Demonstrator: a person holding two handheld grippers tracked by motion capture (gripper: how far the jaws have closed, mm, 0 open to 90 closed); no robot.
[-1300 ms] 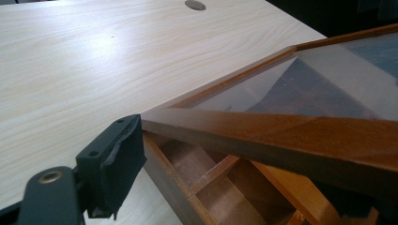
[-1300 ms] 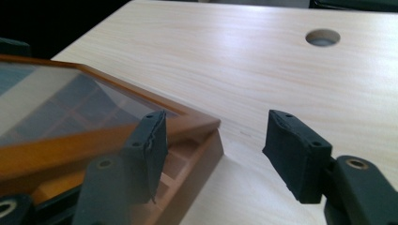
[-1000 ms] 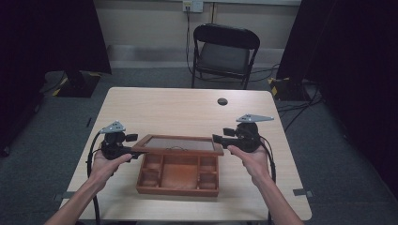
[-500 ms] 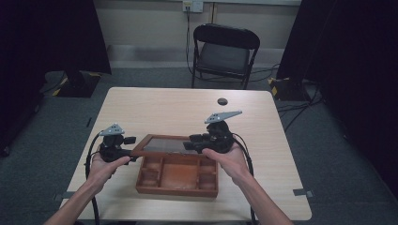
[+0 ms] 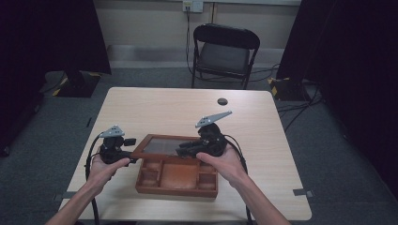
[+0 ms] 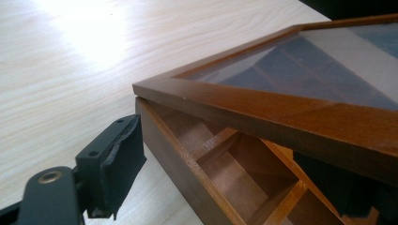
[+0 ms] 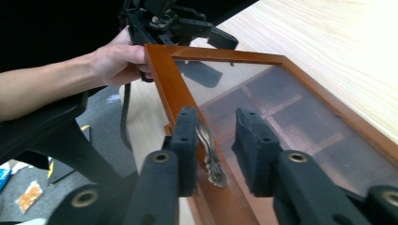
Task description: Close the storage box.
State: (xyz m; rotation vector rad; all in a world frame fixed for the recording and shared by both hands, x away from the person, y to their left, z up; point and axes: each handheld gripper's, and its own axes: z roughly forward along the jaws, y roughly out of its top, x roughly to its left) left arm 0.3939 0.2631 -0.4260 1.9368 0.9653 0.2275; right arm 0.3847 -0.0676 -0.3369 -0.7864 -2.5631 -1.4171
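Glinting between right gripper [image 7: 213, 152] fingers: lid's [image 7: 171, 84] clasp [image 7: 211, 157].

Lighting: your table [image 5: 263, 140] is evenly lit from overhead; the room around it falls off to near black at both sides of the high view.

Glare: in the left gripper view a washed-out white patch sits on the tabletop at upper left, erasing the wood grain there. In the right gripper view the top right corner of the tabletop bleaches out the same way.

Reflections: the glass lid [image 7: 263, 108] carries a hazy grey sheen with a dark gripper silhouette in it.

Shadows: soft and short beneath the wooden box [image 5: 178, 180].

Focus: the jaws nearest you are slightly soft in both gripper views.

Resolution: the high view is coarse.
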